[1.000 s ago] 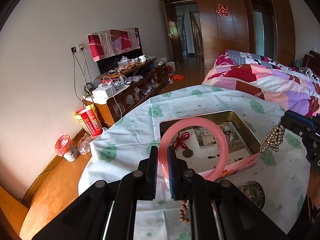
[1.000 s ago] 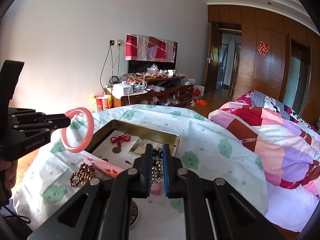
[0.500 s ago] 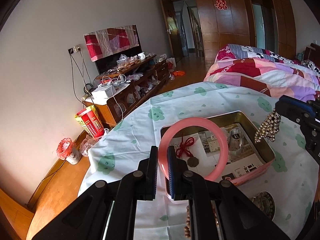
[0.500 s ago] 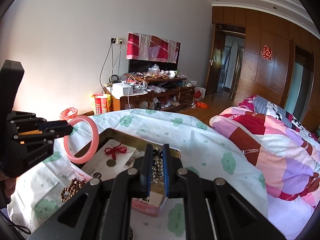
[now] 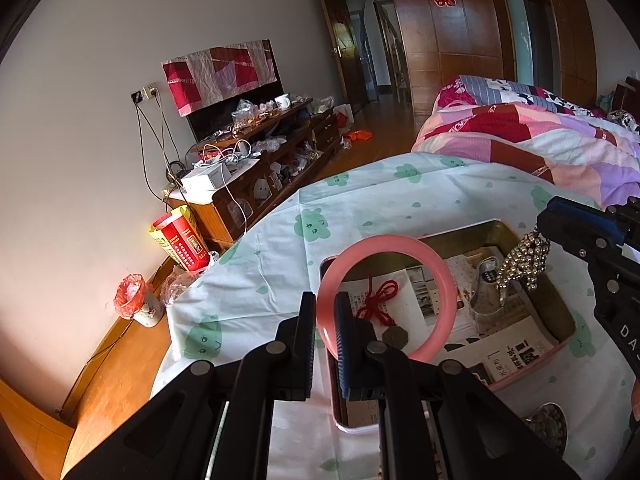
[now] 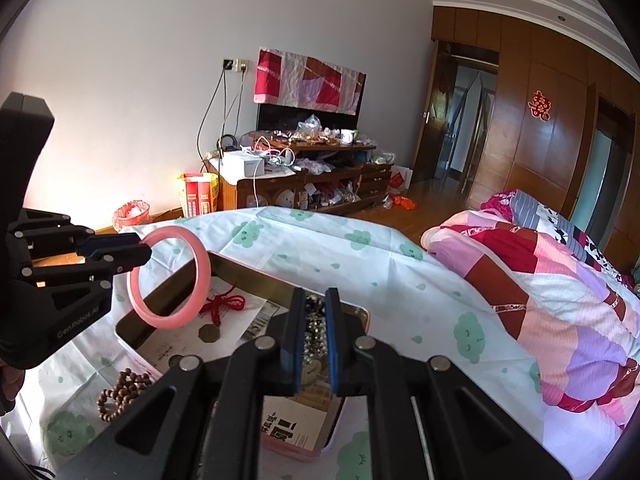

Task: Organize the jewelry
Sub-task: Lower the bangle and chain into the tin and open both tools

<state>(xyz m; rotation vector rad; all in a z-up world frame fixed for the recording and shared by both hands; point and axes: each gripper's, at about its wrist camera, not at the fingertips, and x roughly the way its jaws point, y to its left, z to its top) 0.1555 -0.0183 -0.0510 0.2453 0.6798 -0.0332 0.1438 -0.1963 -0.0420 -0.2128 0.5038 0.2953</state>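
Left gripper (image 5: 322, 320) pinches the pink bangle (image 5: 387, 296) by its rim, ring upright, hanging over the near-left corner of the open tin (image 5: 560, 312). Right gripper (image 6: 312, 320) is clamped on a bead bunch (image 5: 520, 262) dangling above the tin's far right side. Drop for both is straight down; left looks lower. Right pads hide most of the beads in the right view, so grip depth is probably shallow, unclear.
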